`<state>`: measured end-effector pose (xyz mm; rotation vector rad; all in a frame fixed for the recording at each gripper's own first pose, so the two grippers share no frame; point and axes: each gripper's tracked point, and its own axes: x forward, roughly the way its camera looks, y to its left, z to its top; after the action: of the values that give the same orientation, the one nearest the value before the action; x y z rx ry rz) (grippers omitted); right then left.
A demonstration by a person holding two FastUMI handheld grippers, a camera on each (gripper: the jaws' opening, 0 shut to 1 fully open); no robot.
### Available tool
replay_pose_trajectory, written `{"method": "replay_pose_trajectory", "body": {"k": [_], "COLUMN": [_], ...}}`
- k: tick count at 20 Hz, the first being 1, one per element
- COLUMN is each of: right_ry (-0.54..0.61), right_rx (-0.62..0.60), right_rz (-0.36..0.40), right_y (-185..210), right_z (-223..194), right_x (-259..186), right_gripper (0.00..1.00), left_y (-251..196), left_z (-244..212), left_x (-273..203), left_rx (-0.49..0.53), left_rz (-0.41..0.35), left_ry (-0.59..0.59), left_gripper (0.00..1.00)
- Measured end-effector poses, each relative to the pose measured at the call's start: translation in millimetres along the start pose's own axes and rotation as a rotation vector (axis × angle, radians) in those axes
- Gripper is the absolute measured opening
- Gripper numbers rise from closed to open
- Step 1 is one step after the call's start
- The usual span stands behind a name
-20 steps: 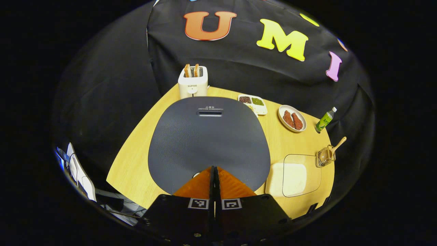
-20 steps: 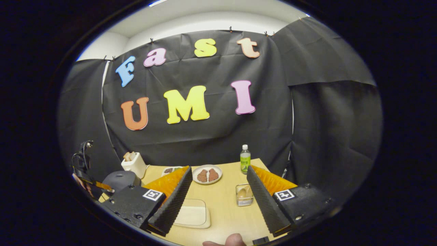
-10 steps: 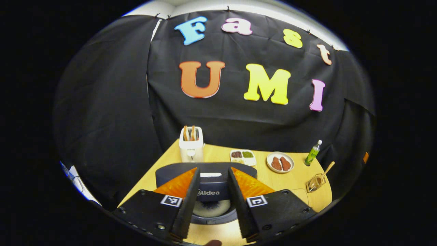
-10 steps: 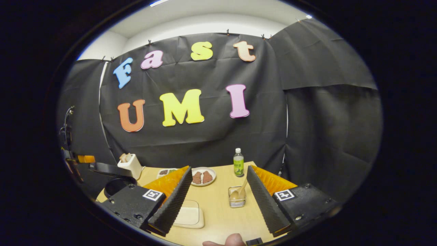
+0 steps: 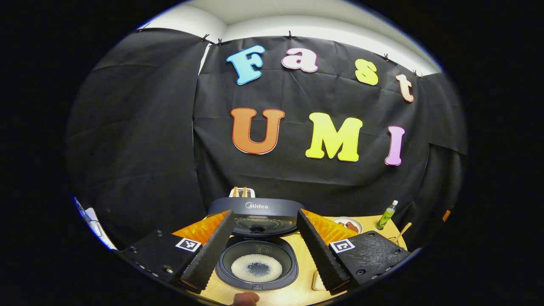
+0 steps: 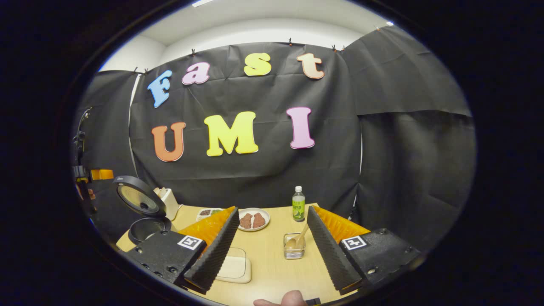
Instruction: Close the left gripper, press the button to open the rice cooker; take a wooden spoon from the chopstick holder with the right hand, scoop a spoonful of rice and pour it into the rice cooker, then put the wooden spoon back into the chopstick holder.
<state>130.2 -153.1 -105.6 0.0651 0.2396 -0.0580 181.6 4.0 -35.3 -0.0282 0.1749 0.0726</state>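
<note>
The dark rice cooker point(image 5: 257, 263) stands with its lid point(image 5: 259, 216) raised upright; a ring of white grains lies in its inner pot. My left gripper point(image 5: 259, 272) hangs open above and in front of it, fingers either side of the pot. In the right gripper view the cooker point(image 6: 142, 227) sits at the table's left with the lid point(image 6: 138, 199) up. The wooden spoon point(image 6: 297, 240) leans in the wire chopstick holder point(image 6: 294, 250), bowl down. My right gripper point(image 6: 270, 265) is open, back from the holder, which shows between its fingers. A flat dish of rice point(image 6: 233, 267) lies left of the holder.
A white toaster point(image 6: 168, 202) stands behind the cooker. Along the back of the wooden table point(image 6: 276, 272) are a small divided tray point(image 6: 208, 211), a plate with two brown pieces point(image 6: 253, 220) and a green bottle point(image 6: 298, 204). A fingertip point(image 6: 291, 298) shows at the bottom edge.
The cooker's lid has swung from shut to fully upright. My left gripper went from shut on the lid's front to open and pulled back and up. The right gripper barely moved.
</note>
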Motion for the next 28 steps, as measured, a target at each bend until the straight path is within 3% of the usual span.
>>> {"method": "replay_pose_trajectory", "body": {"k": [9,14,18,21,22,23,24,25,28], "right_ry": [0.128,0.246,0.345,0.409,0.425,0.437,0.453,0.463,0.496], "right_rx": [-0.026,0.042,0.117,0.14,0.144,0.149,0.166,0.19,0.239], "right_rz": [0.016,0.052,0.063,0.077,0.077,0.074,0.071,0.072,0.078], "right_y": [-62,-89,-101,-103,-104,-106,-107,-106,-108], "right_z": [-69,-118,-162,-189,-195,-200,-205,-208,-219], "right_x": [91,169,220,251,261,270,278,285,301], "right_gripper": [1.0,1.0,0.96,0.99,0.99,0.98,0.9,0.94,0.76], "left_y": [-29,-42,-66,-74,-75,-73,-71,-70,-65], "left_z": [19,8,-1,-6,-8,-12,-14,-16,-22], "left_x": [-37,-50,-53,-54,-53,-52,-51,-49,-48], "left_rx": [-0.021,0.049,0.05,0.066,0.07,0.072,0.073,0.072,0.067], "left_rz": [0.018,0.085,0.089,0.092,0.097,0.106,0.115,0.124,0.151], "left_ry": [-0.096,-0.119,-0.1,-0.088,-0.075,-0.057,-0.042,-0.032,-0.008], "left_gripper": [0.94,0.94,0.95,0.95,1.0,0.95,0.95,0.95,0.95]}}
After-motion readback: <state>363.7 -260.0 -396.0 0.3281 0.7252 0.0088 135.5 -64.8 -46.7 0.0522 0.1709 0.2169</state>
